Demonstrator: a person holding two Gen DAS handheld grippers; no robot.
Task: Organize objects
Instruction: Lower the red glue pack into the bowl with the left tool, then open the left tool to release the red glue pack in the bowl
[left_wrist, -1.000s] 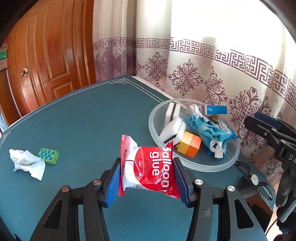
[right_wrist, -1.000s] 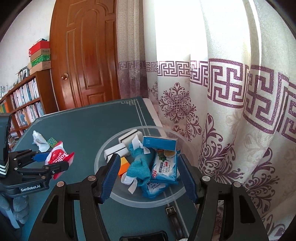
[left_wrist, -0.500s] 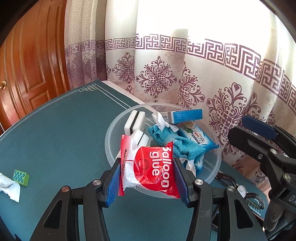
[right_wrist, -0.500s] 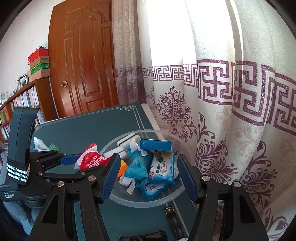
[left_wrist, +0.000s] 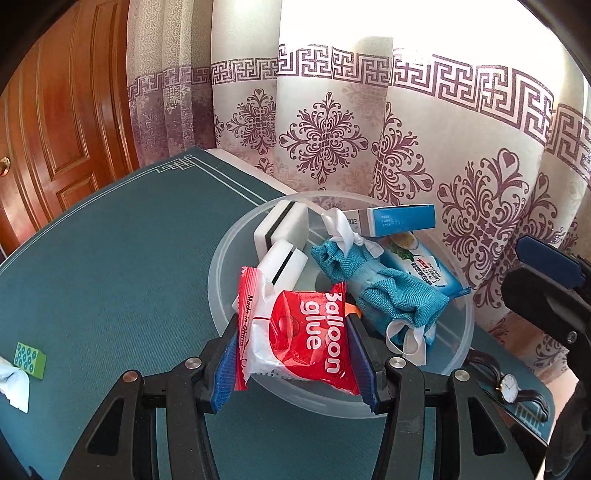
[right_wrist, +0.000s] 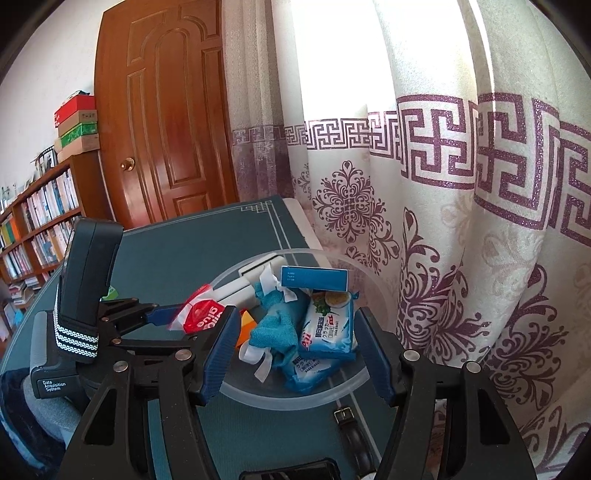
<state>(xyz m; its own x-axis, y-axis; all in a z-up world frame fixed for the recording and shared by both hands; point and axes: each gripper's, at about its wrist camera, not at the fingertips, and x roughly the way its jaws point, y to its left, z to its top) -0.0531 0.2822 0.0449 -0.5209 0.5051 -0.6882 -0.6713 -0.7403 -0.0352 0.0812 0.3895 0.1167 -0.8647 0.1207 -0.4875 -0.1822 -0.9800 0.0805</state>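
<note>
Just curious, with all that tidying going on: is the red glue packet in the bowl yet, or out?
Out: the left gripper is clamped on the glue packet, holding it above the bowl's near rim.

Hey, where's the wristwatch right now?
In the left wrist view the wristwatch lies on the green table at lower right, just outside the clear bowl's rim, toward the curtain.

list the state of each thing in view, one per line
left gripper: shut on the balloon glue packet
balloon glue packet: held above the bowl's near rim
right gripper: open, nothing held
clear bowl: upright on the table, partly filled
teal cloth: crumpled in the bowl
green block: lying on the table, outside the bowl
</note>
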